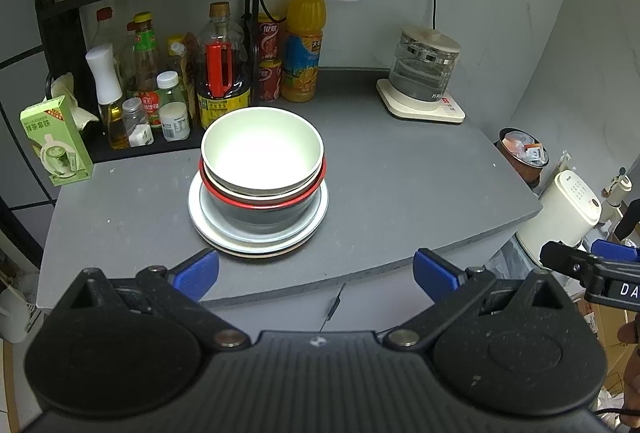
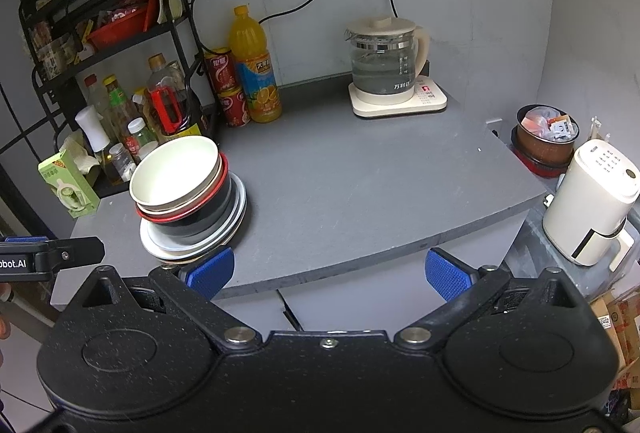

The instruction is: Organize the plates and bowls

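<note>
Left gripper point(image 1: 316, 273) and right gripper point(image 2: 330, 273), jaws of both spread wide and holding nothing, hover short of the counter's point(image 1: 400, 185) near edge. The task's stack stands mid-counter: white bowl point(image 1: 262, 149) nested in a red-rimmed bowl point(image 1: 264, 193), on 2 or more plates point(image 1: 256, 237). The stack looks complete or untouched; I cannot tell which. Any next lift needs 1 gripper pinching the white bowl's rim.

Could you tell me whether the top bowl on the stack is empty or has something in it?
Empty. The white bowl sits upright on the stack, and its pale inside shows bare down to the bottom in both views.
</note>
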A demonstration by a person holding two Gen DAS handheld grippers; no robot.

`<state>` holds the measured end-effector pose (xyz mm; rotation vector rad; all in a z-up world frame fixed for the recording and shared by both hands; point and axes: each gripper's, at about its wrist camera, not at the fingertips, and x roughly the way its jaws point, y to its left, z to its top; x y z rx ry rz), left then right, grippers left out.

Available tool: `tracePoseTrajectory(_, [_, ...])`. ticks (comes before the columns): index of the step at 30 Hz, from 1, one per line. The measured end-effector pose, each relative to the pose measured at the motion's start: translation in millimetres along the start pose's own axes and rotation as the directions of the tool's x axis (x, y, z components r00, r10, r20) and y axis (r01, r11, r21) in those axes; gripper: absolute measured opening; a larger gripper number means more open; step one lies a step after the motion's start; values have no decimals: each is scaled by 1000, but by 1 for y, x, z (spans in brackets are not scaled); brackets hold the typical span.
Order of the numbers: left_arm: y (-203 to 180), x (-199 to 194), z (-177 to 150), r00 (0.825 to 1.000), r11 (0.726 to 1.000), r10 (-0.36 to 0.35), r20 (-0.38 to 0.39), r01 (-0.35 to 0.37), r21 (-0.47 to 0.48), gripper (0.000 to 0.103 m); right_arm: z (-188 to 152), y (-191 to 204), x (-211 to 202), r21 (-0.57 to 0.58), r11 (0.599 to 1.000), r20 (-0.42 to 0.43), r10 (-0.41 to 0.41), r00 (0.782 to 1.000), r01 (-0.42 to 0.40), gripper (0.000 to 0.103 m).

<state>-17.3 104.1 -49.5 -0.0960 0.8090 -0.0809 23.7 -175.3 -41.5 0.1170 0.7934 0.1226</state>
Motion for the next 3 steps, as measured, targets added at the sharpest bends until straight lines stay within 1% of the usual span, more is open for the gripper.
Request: tracePoseTrajectory(3, [1, 0, -2, 1000, 1000, 1, -6, -1, 4, 102, -2, 2, 1, -3, 1000, -8, 1, 1000, -1, 103])
